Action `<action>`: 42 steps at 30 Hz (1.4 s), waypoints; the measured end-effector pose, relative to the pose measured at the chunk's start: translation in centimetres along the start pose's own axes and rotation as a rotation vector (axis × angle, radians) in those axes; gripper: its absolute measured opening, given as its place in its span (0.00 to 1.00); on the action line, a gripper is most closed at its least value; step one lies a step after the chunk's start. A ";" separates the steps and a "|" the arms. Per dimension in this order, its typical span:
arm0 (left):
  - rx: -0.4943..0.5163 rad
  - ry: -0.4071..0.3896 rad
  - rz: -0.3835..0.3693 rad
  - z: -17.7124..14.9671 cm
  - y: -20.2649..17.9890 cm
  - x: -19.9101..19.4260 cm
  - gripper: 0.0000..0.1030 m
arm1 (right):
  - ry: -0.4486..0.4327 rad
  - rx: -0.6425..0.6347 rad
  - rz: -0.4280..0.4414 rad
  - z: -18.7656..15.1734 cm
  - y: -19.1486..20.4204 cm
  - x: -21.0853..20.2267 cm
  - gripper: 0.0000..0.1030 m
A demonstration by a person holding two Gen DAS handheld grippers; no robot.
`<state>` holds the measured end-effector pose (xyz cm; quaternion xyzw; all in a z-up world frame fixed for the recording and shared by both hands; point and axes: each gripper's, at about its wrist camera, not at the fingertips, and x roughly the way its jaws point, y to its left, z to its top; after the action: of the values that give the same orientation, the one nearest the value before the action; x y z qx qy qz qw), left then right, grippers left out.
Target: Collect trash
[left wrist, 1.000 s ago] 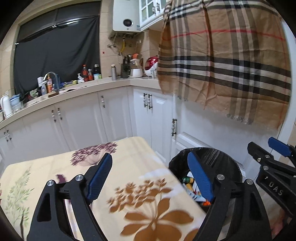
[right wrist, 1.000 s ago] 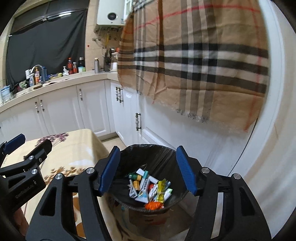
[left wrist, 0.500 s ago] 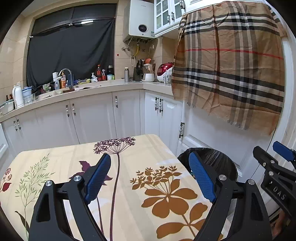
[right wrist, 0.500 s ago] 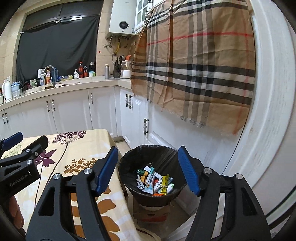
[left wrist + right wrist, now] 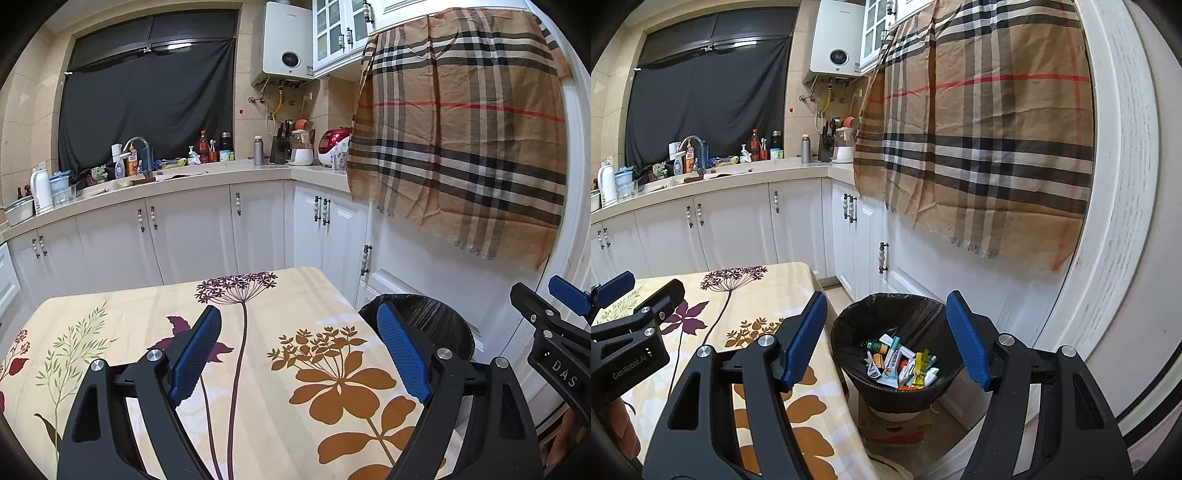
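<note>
A bin with a black liner [image 5: 849, 332] stands on the floor by the table's right edge. It holds several wrappers and small tubes [image 5: 905, 365]. My right gripper [image 5: 886, 299] hovers above and in front of the bin, open, with nothing between its blue pads. My left gripper [image 5: 298, 313] hangs open and empty over the floral tablecloth [image 5: 258, 424]. In the left wrist view only the bin's rim [image 5: 436, 314] shows behind the right finger. No loose trash shows on the cloth.
White cabinets [image 5: 192, 229] and a cluttered counter [image 5: 166, 173] run along the back. A plaid cloth [image 5: 979, 147] hangs over the right-hand cabinets. A cardboard box [image 5: 897, 428] sits under the bin. A white door frame [image 5: 1115, 221] closes the right side.
Both grippers have drawn back and risen from the bin, so more tablecloth and kitchen shows and the bin looks smaller. Both jaws stayed open and empty.
</note>
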<state>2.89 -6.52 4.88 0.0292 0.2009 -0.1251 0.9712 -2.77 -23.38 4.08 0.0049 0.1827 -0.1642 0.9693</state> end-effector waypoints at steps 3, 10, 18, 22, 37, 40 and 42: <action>-0.004 -0.002 0.002 -0.1 0.2 -0.1 0.81 | -0.002 0.000 0.000 0.0 0.0 -0.2 0.63; -0.008 -0.002 0.006 -0.1 0.4 -0.2 0.81 | -0.003 -0.001 0.001 0.0 0.1 -0.3 0.63; -0.010 -0.004 0.010 -0.3 0.7 -0.4 0.81 | -0.004 -0.002 0.004 0.0 0.1 -0.5 0.63; -0.010 -0.004 0.009 -0.3 0.8 -0.5 0.81 | -0.006 -0.002 0.005 0.0 0.3 -0.7 0.63; -0.012 -0.002 0.010 -0.3 0.8 -0.5 0.81 | -0.004 -0.001 0.004 0.0 0.2 -0.7 0.63; -0.012 -0.003 0.010 -0.3 0.9 -0.6 0.81 | -0.003 -0.001 0.004 0.0 0.1 -0.8 0.63; -0.012 -0.002 0.010 -0.3 0.9 -0.5 0.81 | -0.003 -0.001 0.004 0.0 0.2 -0.7 0.63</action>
<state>2.53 -5.51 4.83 0.0244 0.2004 -0.1193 0.9721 -3.36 -22.99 4.37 0.0046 0.1814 -0.1624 0.9699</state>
